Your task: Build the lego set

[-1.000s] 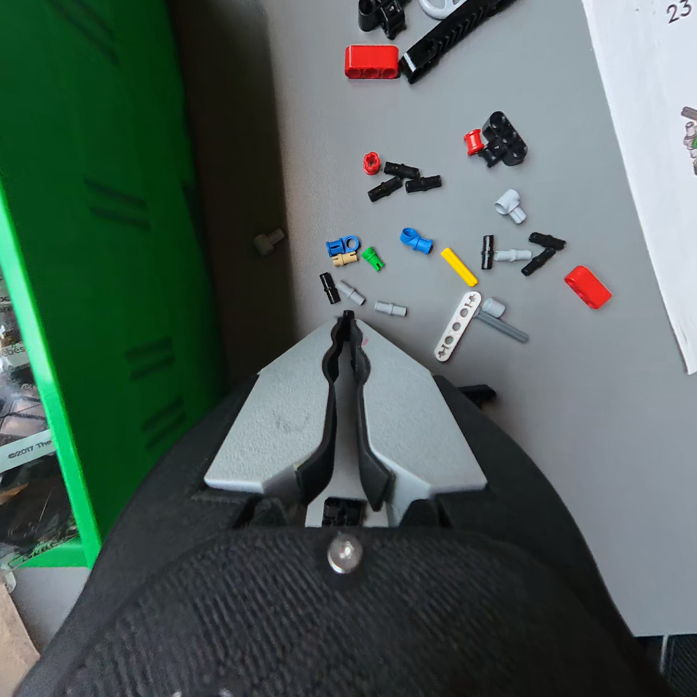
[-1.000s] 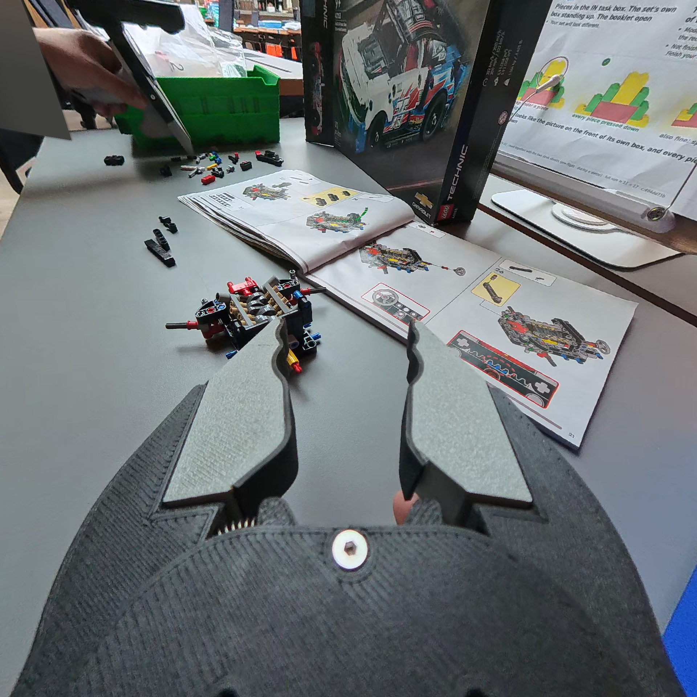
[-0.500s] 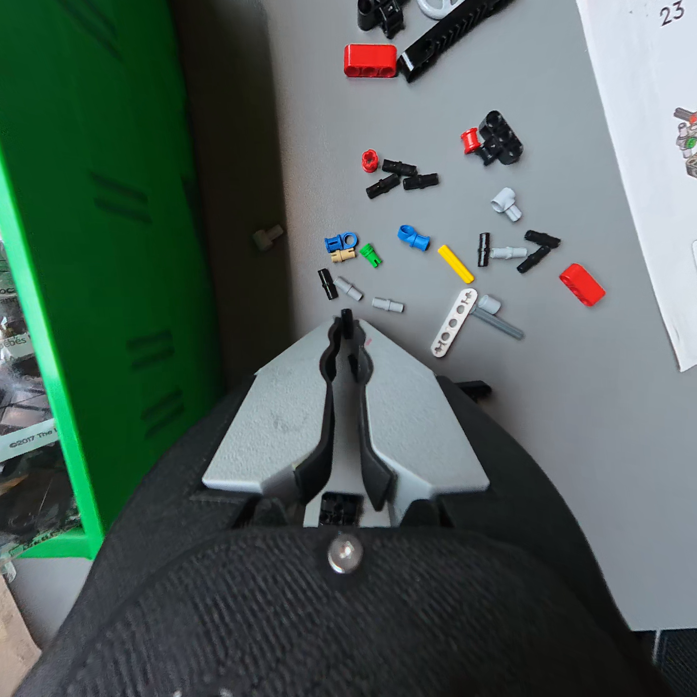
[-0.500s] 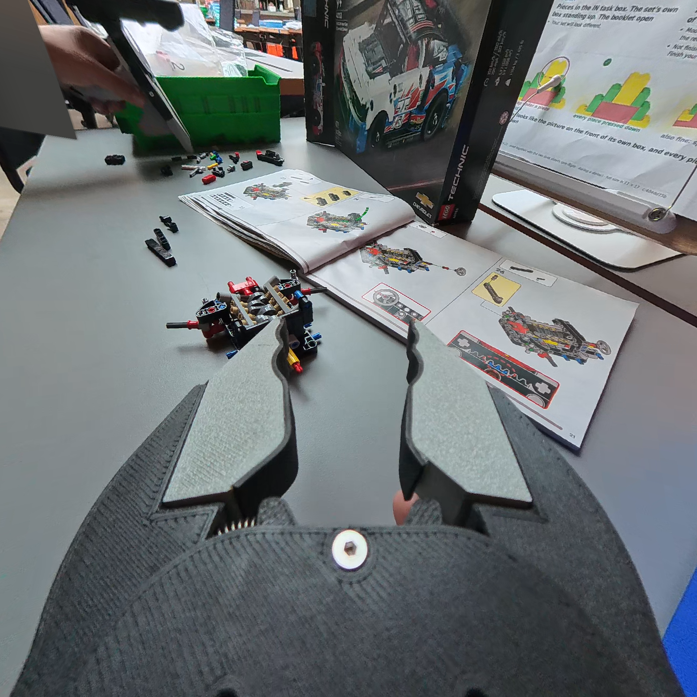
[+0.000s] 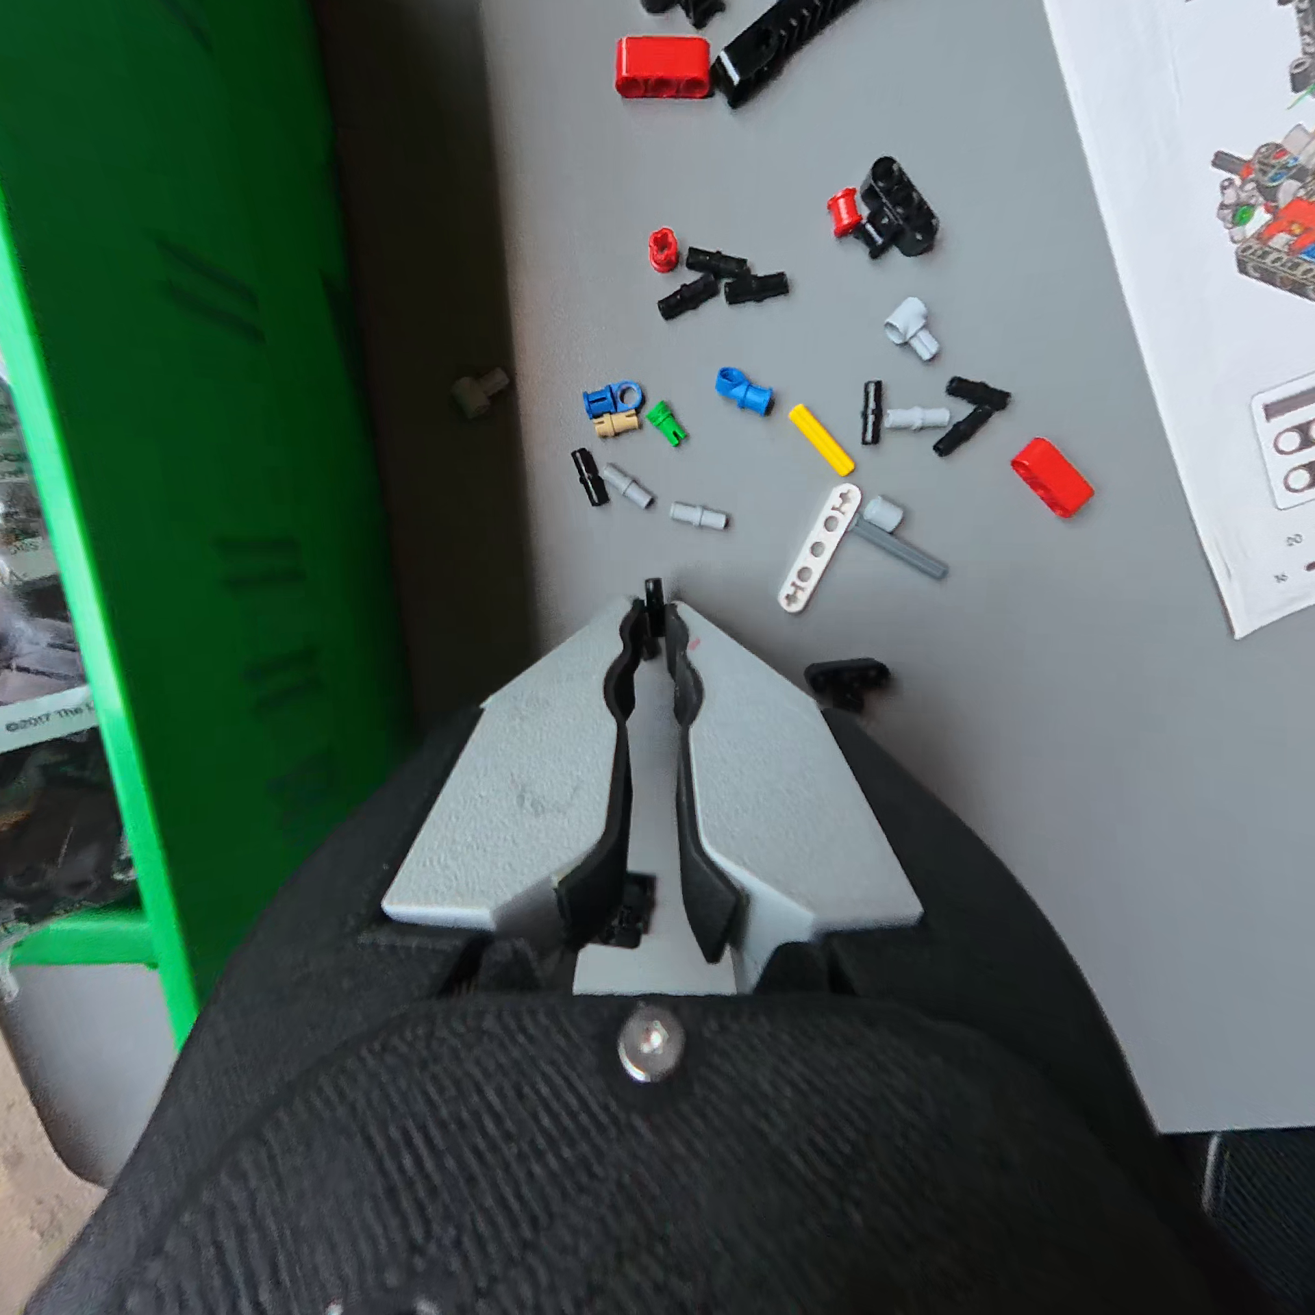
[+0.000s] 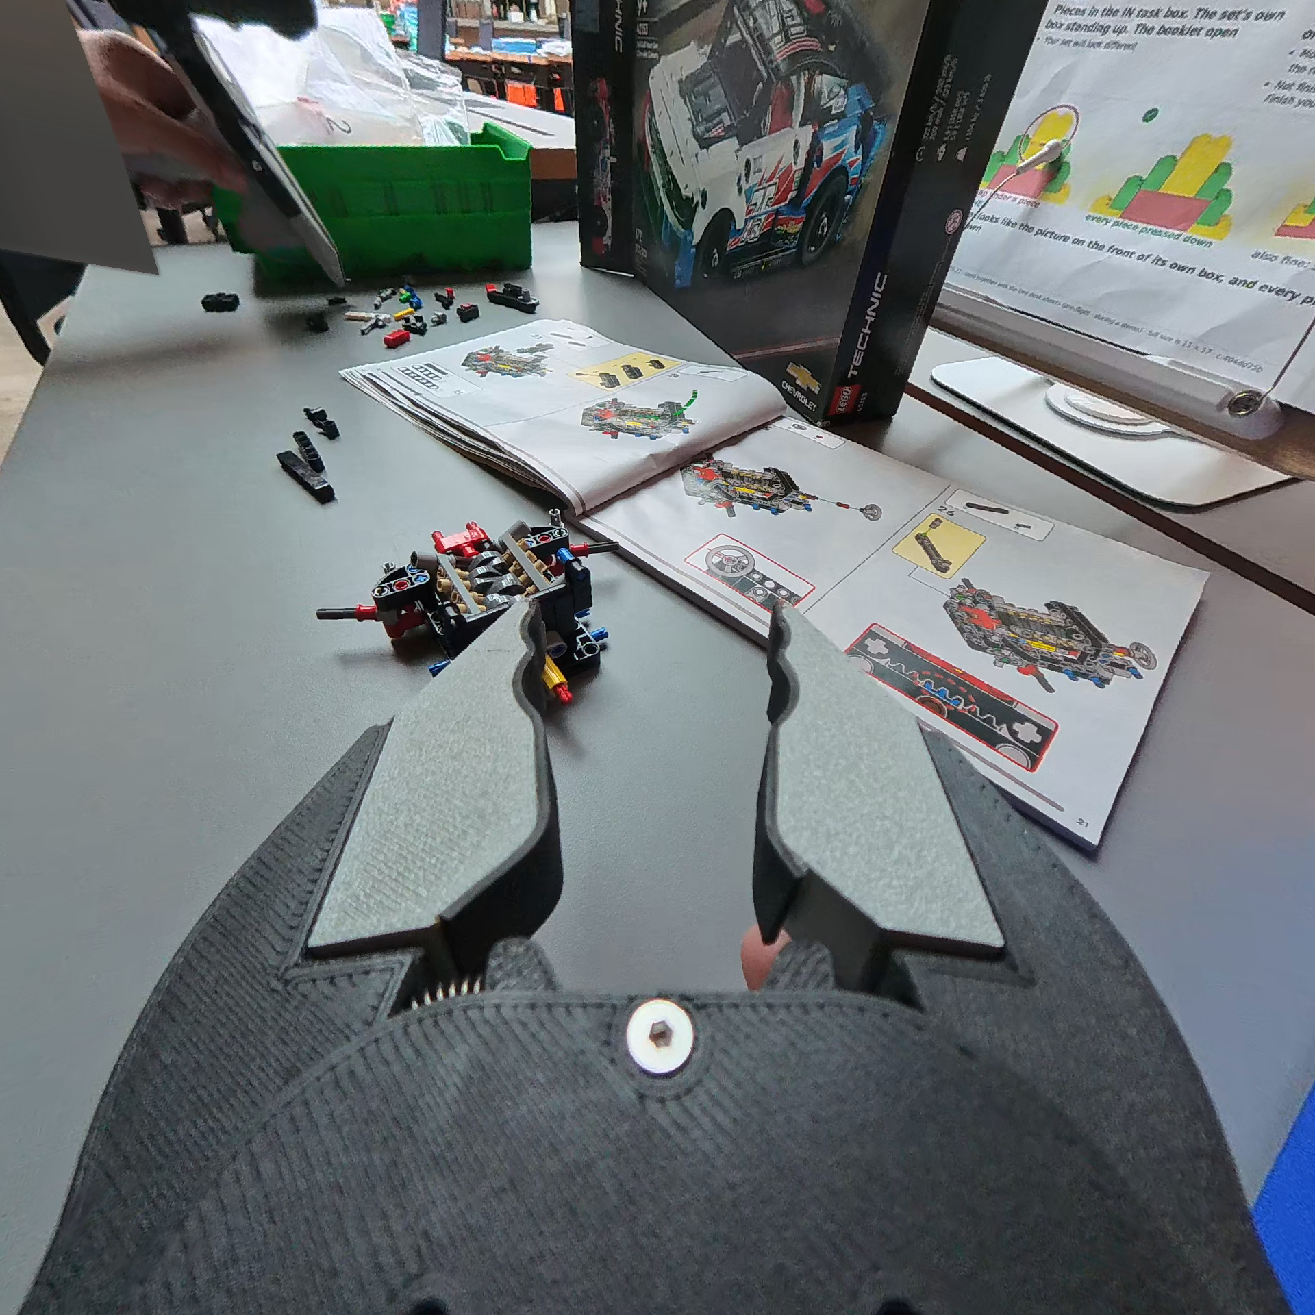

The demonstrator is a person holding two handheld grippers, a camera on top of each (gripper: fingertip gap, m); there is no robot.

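Note:
My left gripper [image 5: 653, 613] is shut on a small black pin [image 5: 653, 596], held above the grey table. Loose pieces lie beyond it: grey pins [image 5: 697, 514], a yellow axle [image 5: 820, 439], a white thin beam [image 5: 818, 547], a blue connector [image 5: 742, 388], red beams [image 5: 1052, 476]. My right gripper [image 6: 651, 626] is open and empty, low over the table. The partly built black, red and tan assembly [image 6: 491, 587] sits just ahead of its left finger. The left gripper [image 6: 277, 185] shows far off in the right wrist view, over the loose pieces [image 6: 413, 317].
A green bin [image 5: 142, 427] stands left of the loose pieces; it also shows in the right wrist view [image 6: 427, 199]. The open instruction booklet [image 6: 783, 541] lies right of the assembly. The set's box [image 6: 754, 185] and a display stand [image 6: 1110, 427] are behind it. Black beams [image 6: 306, 462] lie apart. My right fingertips sit around 55 cm from my left ones. The blue connector [image 5: 742, 388] is about 6 cm from my left fingertips and 50 cm from my right. My left tips are roughly 6 cm from the yellow axle [image 5: 820, 439].
The left gripper has risen a little and drifted with the black pin in it, so the pieces below look shifted. The right gripper has not moved.

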